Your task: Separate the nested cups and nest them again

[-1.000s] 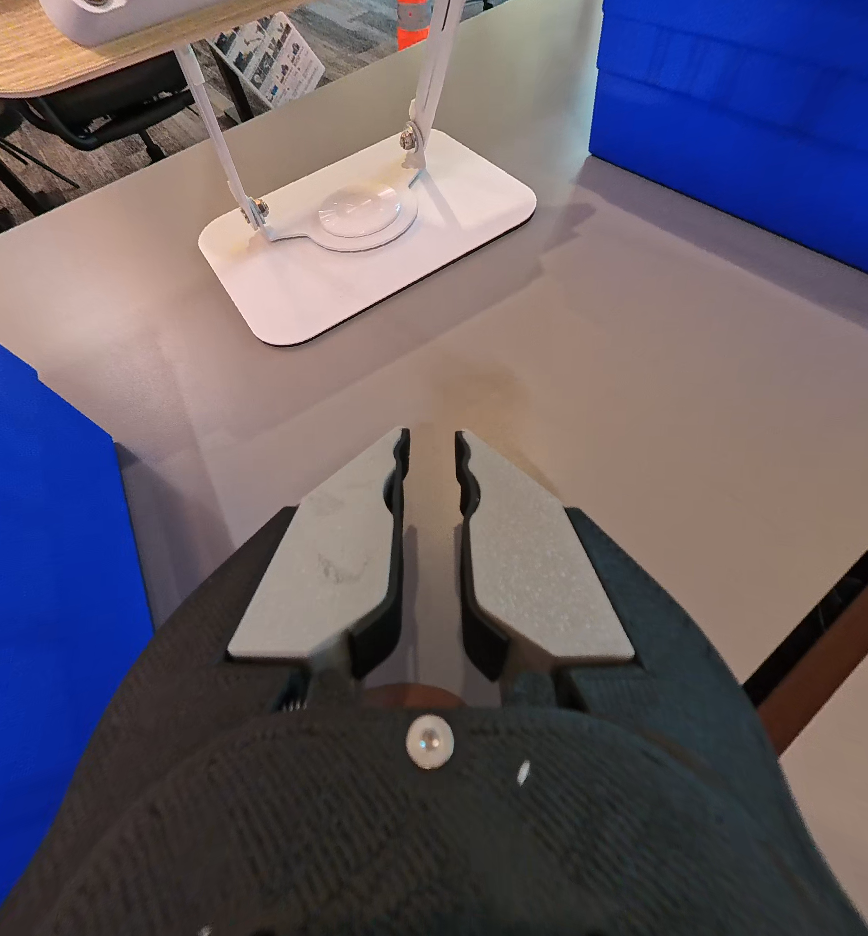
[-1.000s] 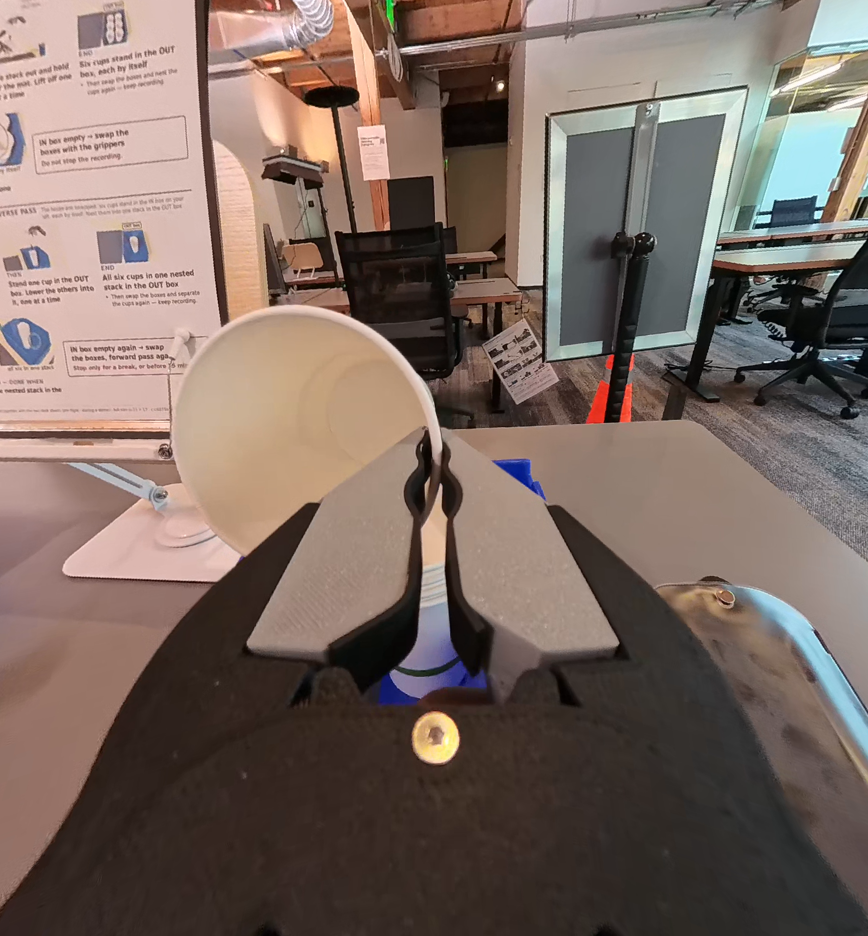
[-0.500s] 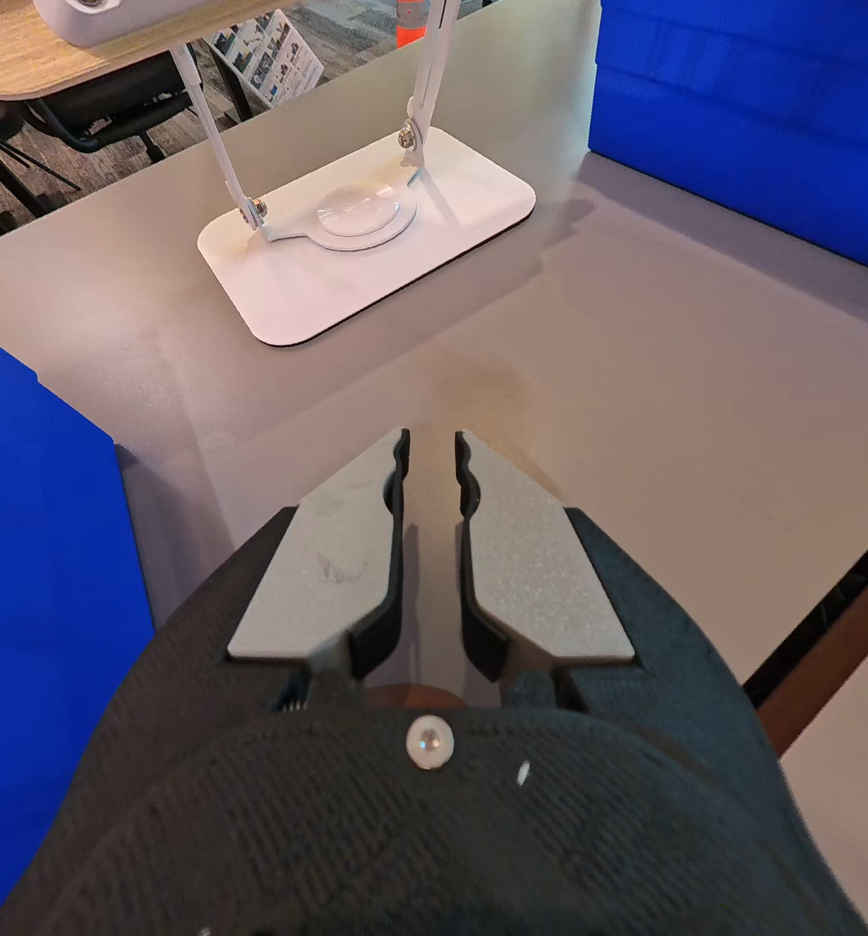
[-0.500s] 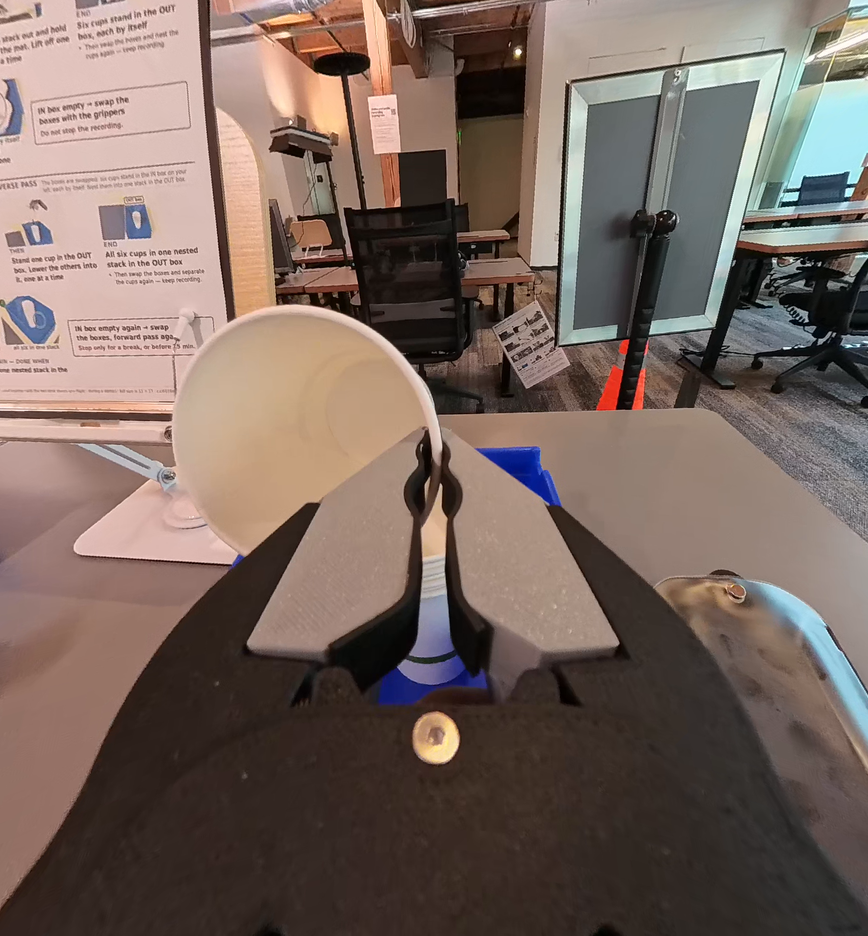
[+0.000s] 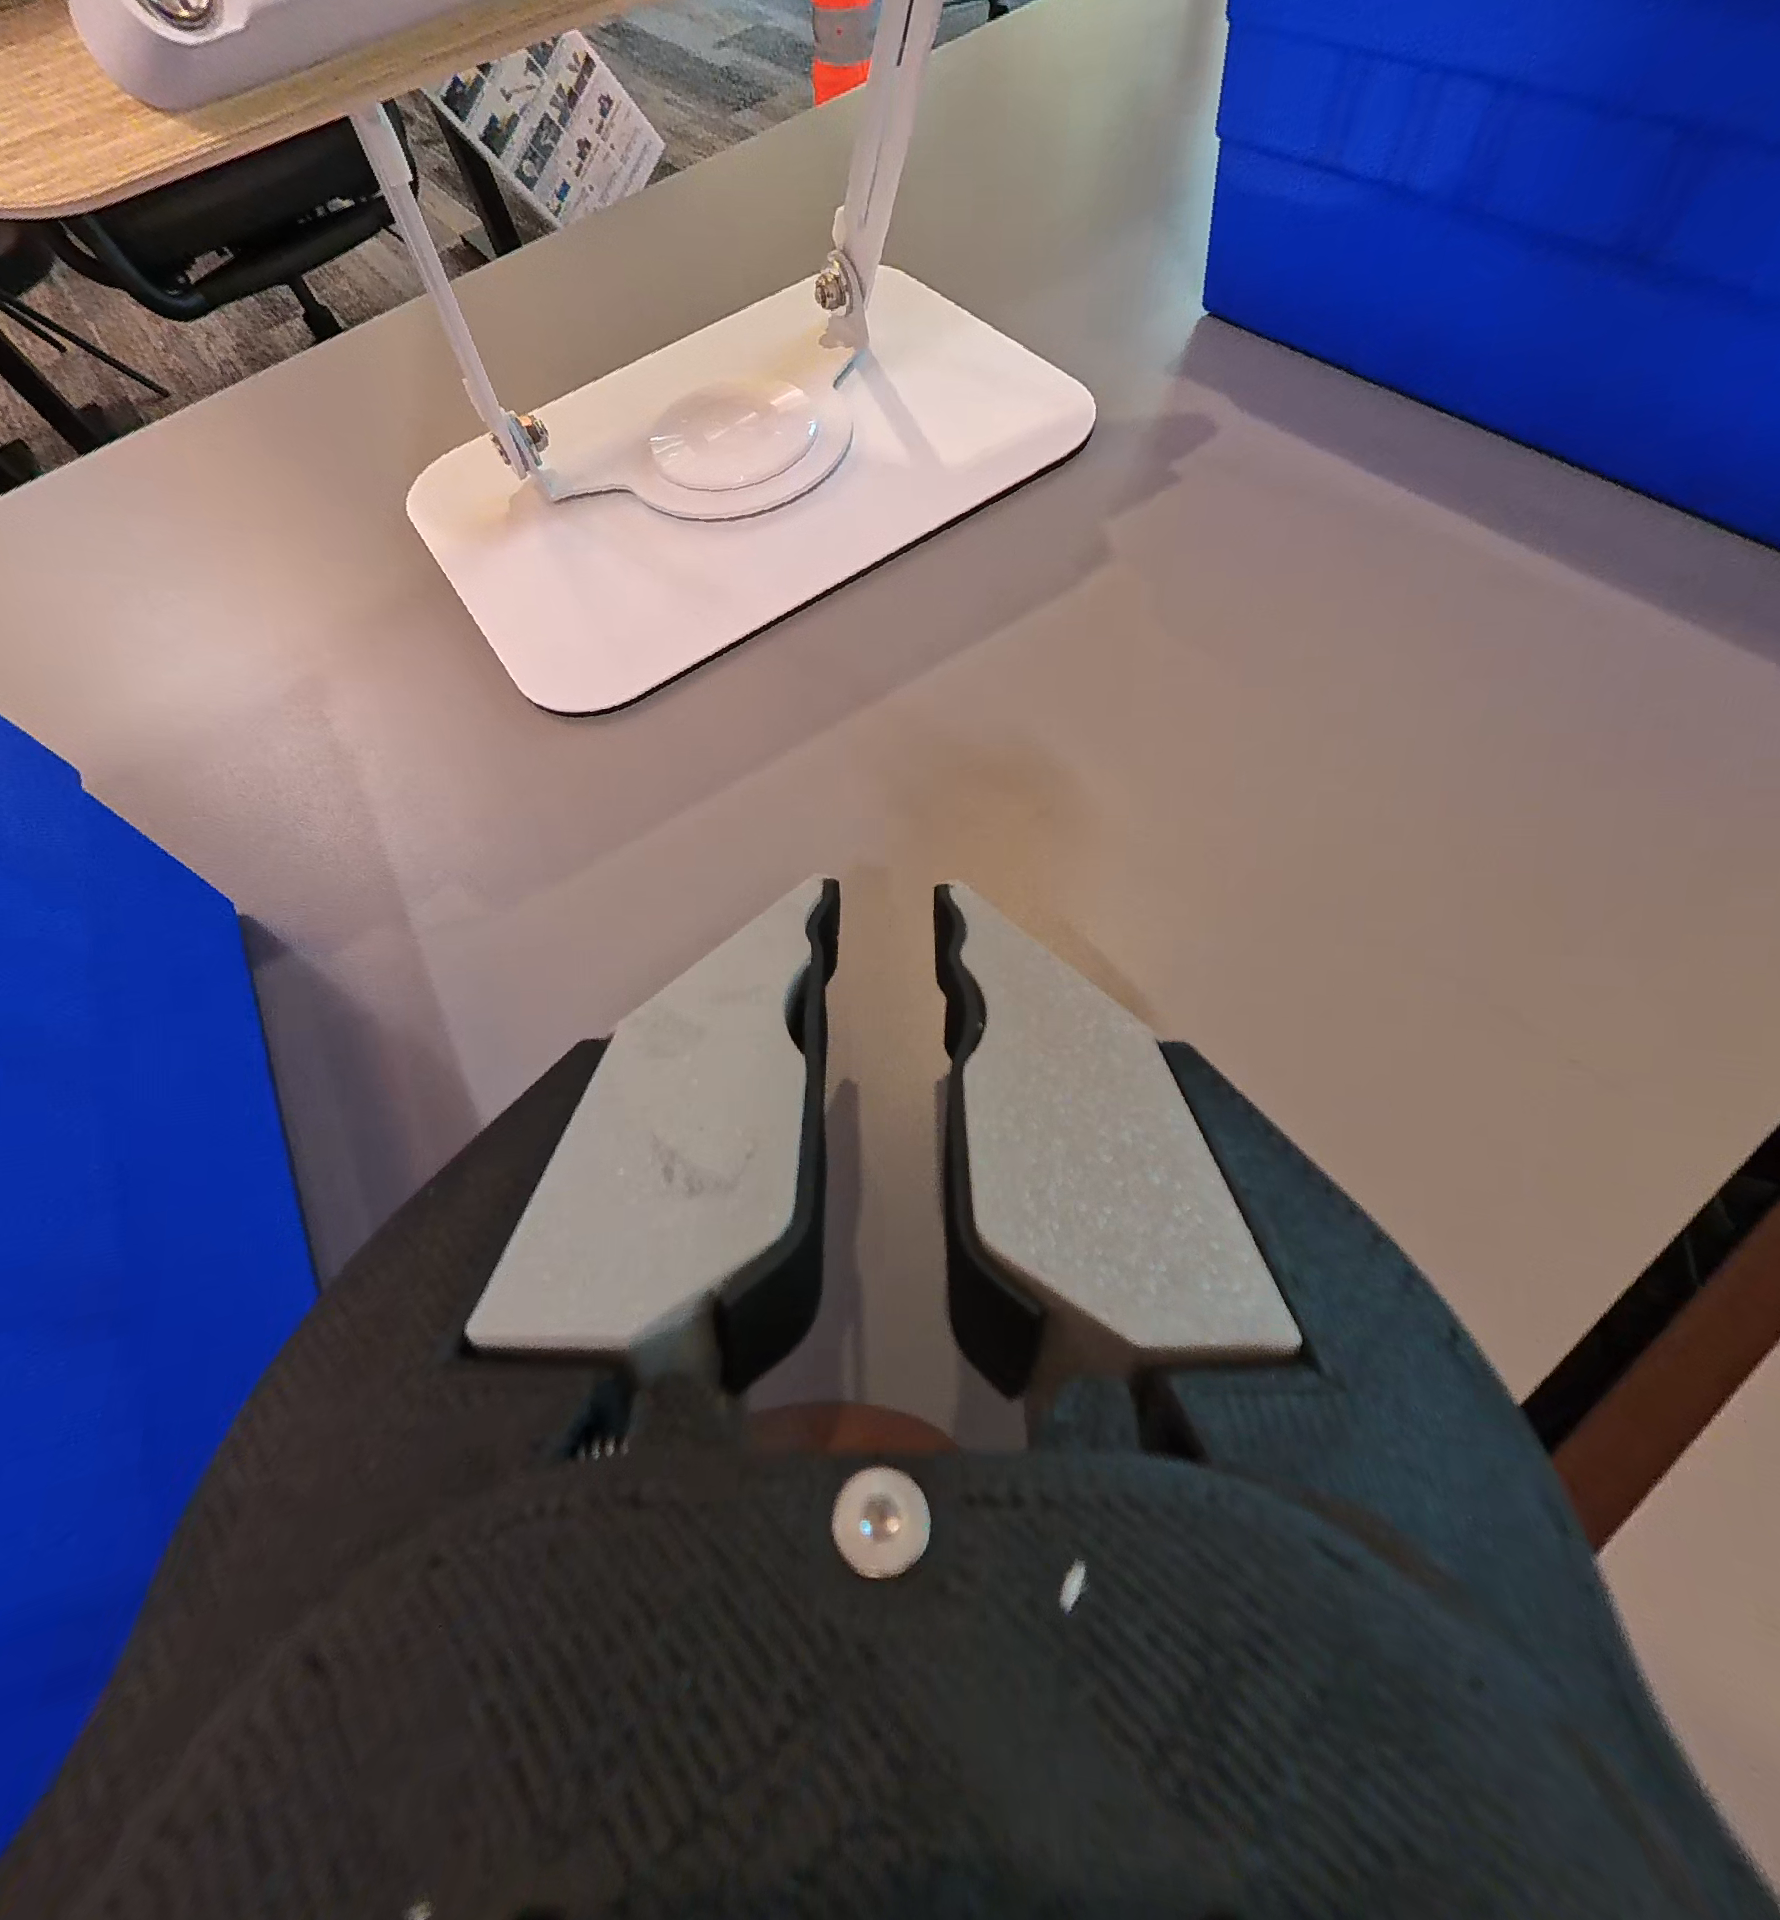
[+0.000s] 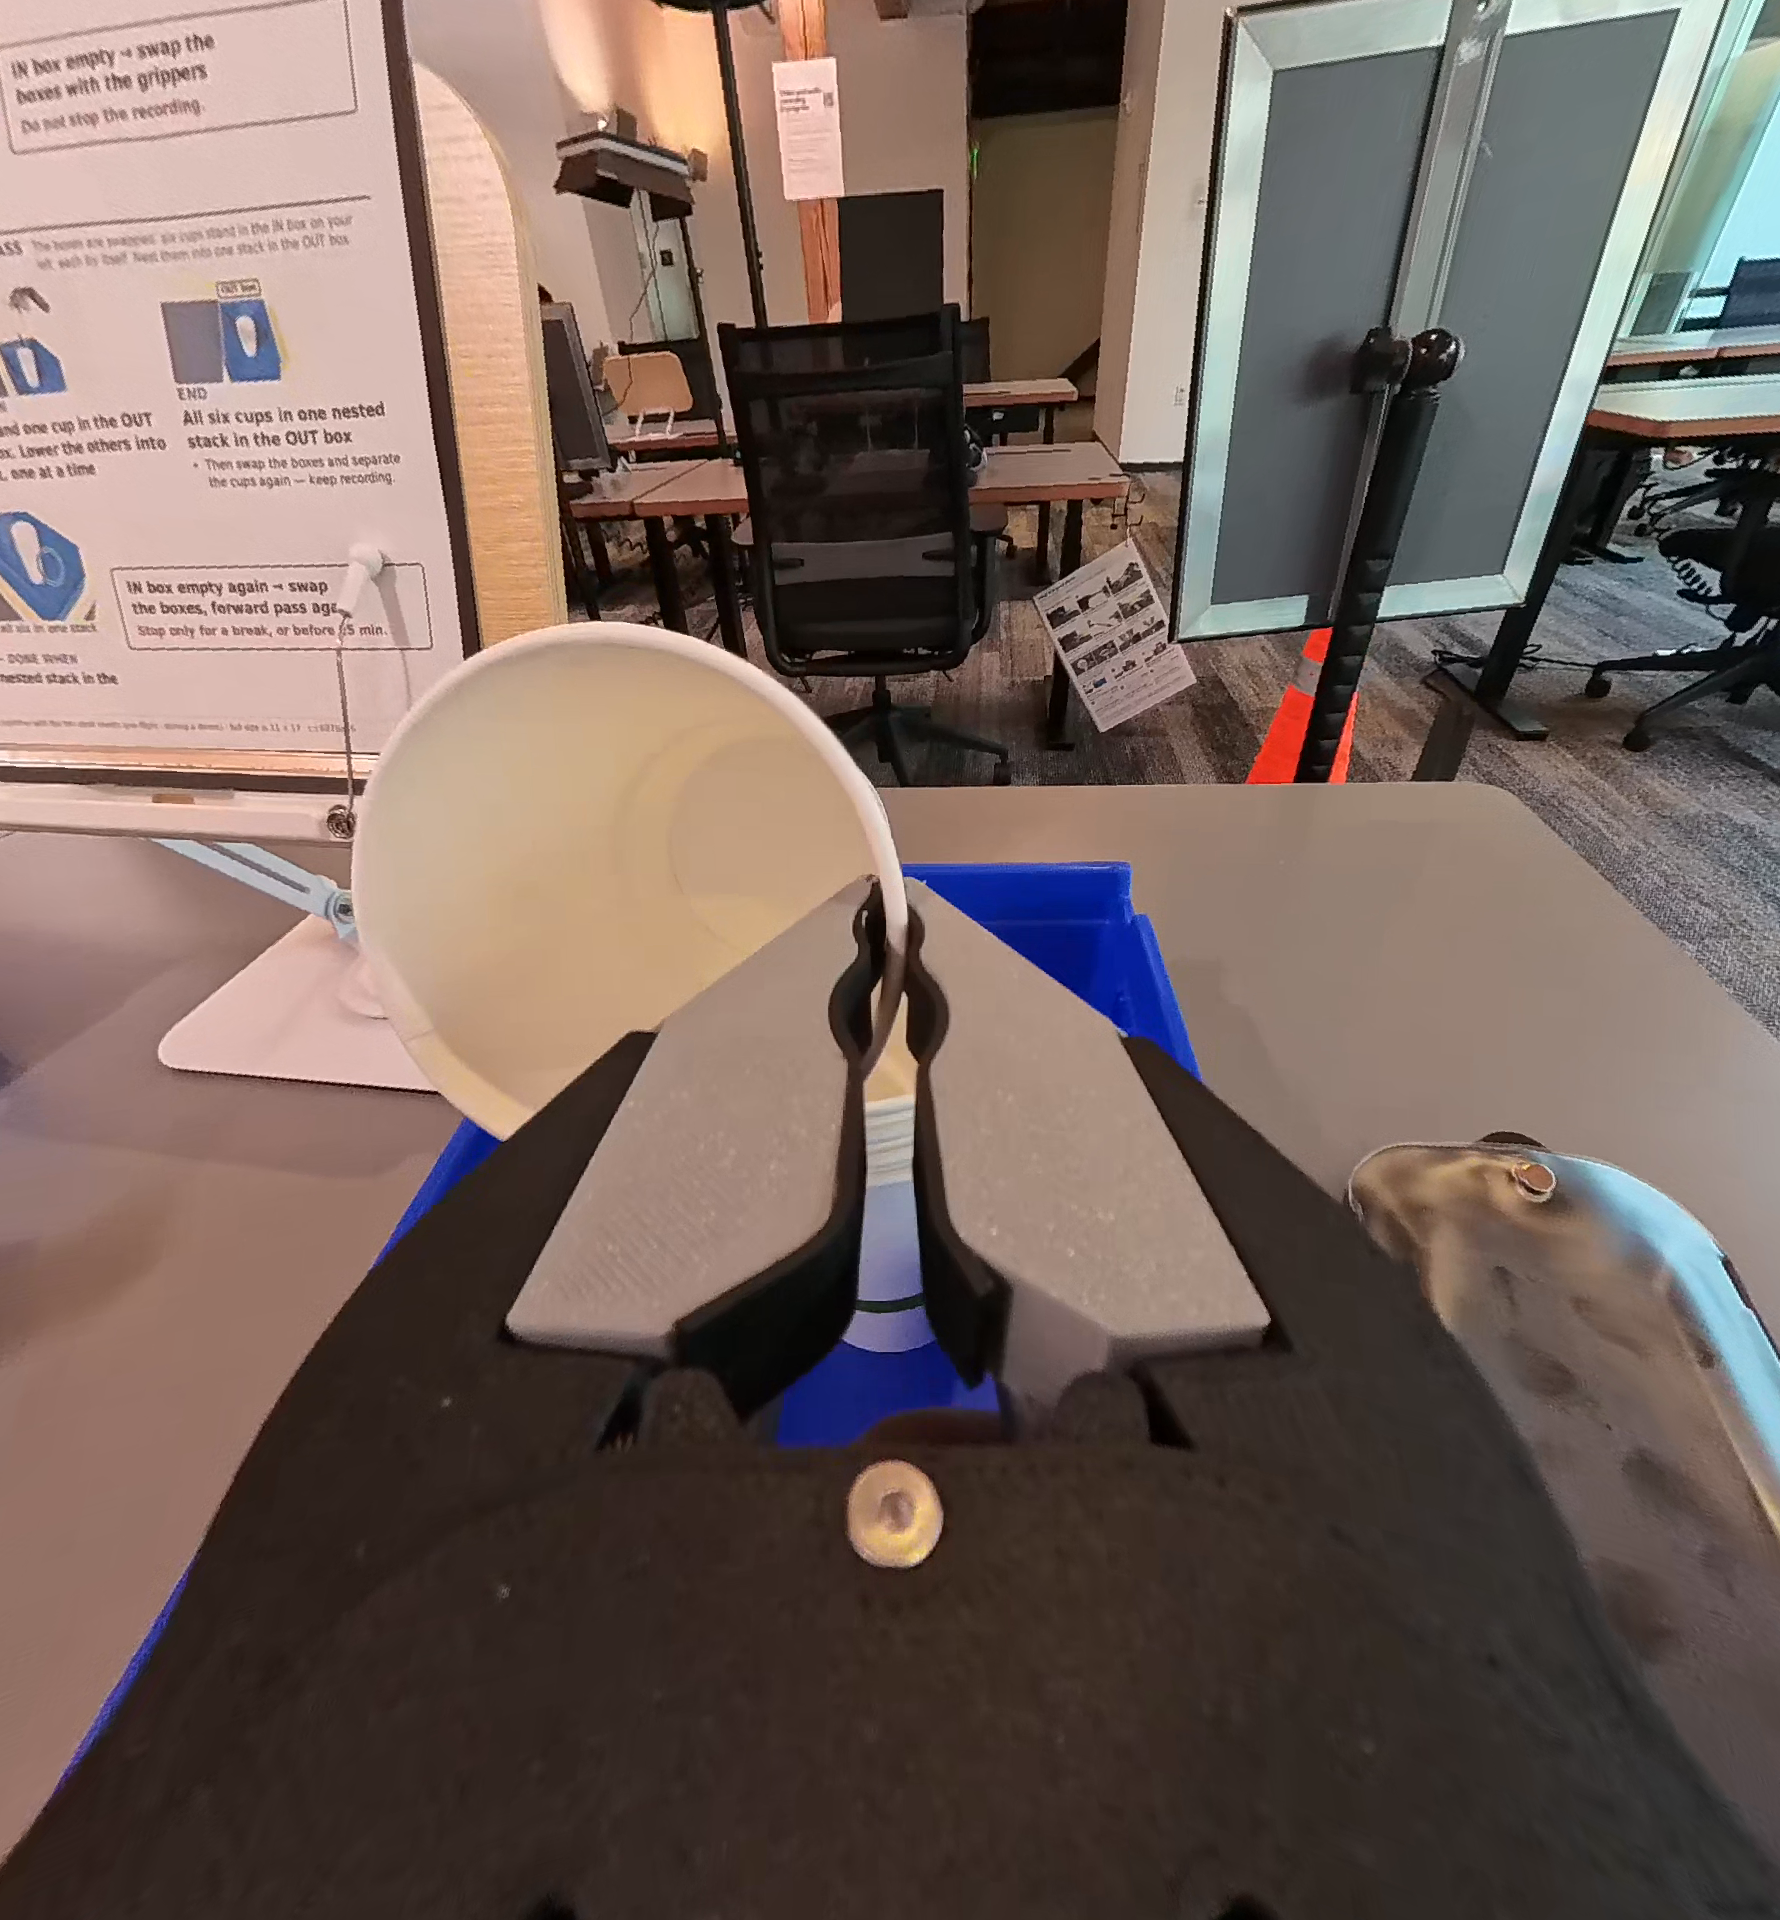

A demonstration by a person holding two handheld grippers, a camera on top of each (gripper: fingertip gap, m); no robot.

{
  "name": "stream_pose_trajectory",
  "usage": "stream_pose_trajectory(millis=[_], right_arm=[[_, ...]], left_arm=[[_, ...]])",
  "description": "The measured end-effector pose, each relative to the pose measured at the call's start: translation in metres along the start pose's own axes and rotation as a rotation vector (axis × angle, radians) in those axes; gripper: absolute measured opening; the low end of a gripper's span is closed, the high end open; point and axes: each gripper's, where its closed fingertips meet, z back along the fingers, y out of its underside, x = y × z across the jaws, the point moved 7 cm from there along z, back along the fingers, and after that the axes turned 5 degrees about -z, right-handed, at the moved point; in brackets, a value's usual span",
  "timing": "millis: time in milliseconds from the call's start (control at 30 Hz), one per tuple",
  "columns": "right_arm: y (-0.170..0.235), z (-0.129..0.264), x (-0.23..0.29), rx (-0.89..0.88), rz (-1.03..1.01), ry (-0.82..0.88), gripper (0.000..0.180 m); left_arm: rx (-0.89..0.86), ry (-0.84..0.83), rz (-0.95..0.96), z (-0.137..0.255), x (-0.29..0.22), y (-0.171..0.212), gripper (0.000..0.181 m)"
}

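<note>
Right gripper (image 6: pixel 888 940): closed on the rim of a white paper cup (image 6: pixel 595 852), one finger inside the mouth and one outside; the cup is held tilted, its open mouth turned toward the camera.
Left gripper (image 5: pixel 886 904): a narrow gap is kept between the fingers and nothing is held; it is poised over the bare grey table (image 5: pixel 1333 831).
Cup position: the held cup is carried above the near part of a blue bin (image 6: pixel 1104 935), clear of its floor as far as can be judged.
Stack (image 6: pixel 891 1216): under the held cup, between the fingers, several thin white rims and a blue-and-white wall are glimpsed inside the bin; this is read as more cups, nested, but the count cannot be told.
Stage: one cup is in transit over the bin. Whether it is being lifted off the stack or lowered onto it cannot be settled from these views.
Left to do: the held cup is yet to be set down or seated; how many cups remain to be handled is hidden.
Cups counted: one seen whole; the rest are partly covered.
Bins counted: the left wrist view shows two, a blue wall at the left edge (image 5: pixel 65 1039) and another at the upper right (image 5: pixel 1540 291).
Stand (image 5: pixel 751 520): one white base plate with two thin struts is set between the bins.
</note>
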Motion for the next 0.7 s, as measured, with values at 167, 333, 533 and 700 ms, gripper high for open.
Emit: stream_pose_trajectory(millis=[167, 333, 533, 700], right_arm=[[-0.0001, 0.0001, 0.0009, -0.001, 0.009, 0.004, 0.0], [0.0001, 0.0, 0.0006, -0.001, 0.006, 0.005, 0.0], [0.0003, -0.0005, -0.0006, 0.006, 0.01, 0.006, 0.0], [0.002, -0.0015, -0.0051, 0.012, 0.005, 0.013, 0.0]], left_arm=[[0.003, 0.002, -0.001, -0.0004, -0.0005, 0.0004, 0.016], [0.001, 0.001, -0.002, -0.0002, -0.0004, 0.0003, 0.016], [0.002, 0.002, -0.004, -0.0004, -0.0009, 0.0004, 0.016], [0.002, 0.006, 0.0, -0.0005, -0.0006, 0.0009, 0.016]])
